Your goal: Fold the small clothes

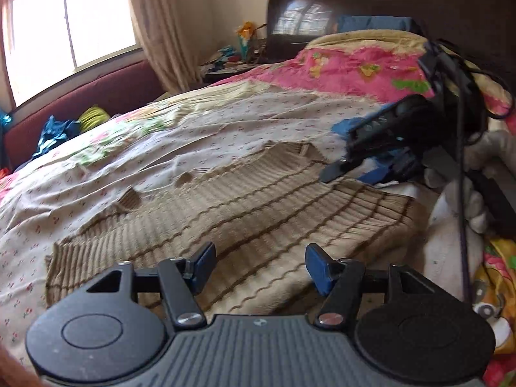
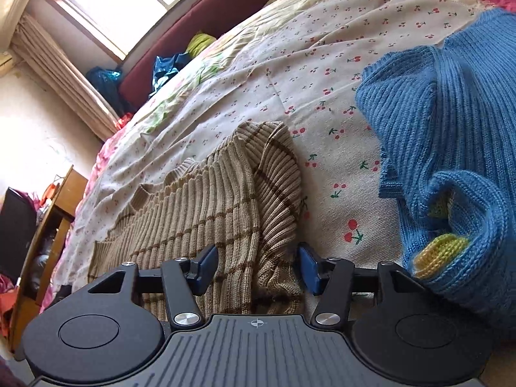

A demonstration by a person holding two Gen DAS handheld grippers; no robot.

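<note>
Right gripper (image 2: 257, 266) low in frame, blue pads apart astride the beige ribbed brown-striped knit sweater's (image 2: 193, 222) folded sleeve, left gripper (image 1: 260, 266) likewise gaping over its hem: likely to snag both layers, spoiling the fold.

Tan sweater (image 2: 193, 213) w/ brown stripes, blue knit (image 2: 451, 122) w/ yellow trim, cream cherry-print sheet (image 2: 290, 64).

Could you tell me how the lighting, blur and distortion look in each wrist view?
Left wrist view: the window is blown out white, the headboard mirrors its glare, the right gripper is motion-blurred, and the fisheye curves the bed's far edge. Right wrist view: the window is overexposed too, the beige sweater and blue sweater are sharp, and the bed bows strongly.
</note>
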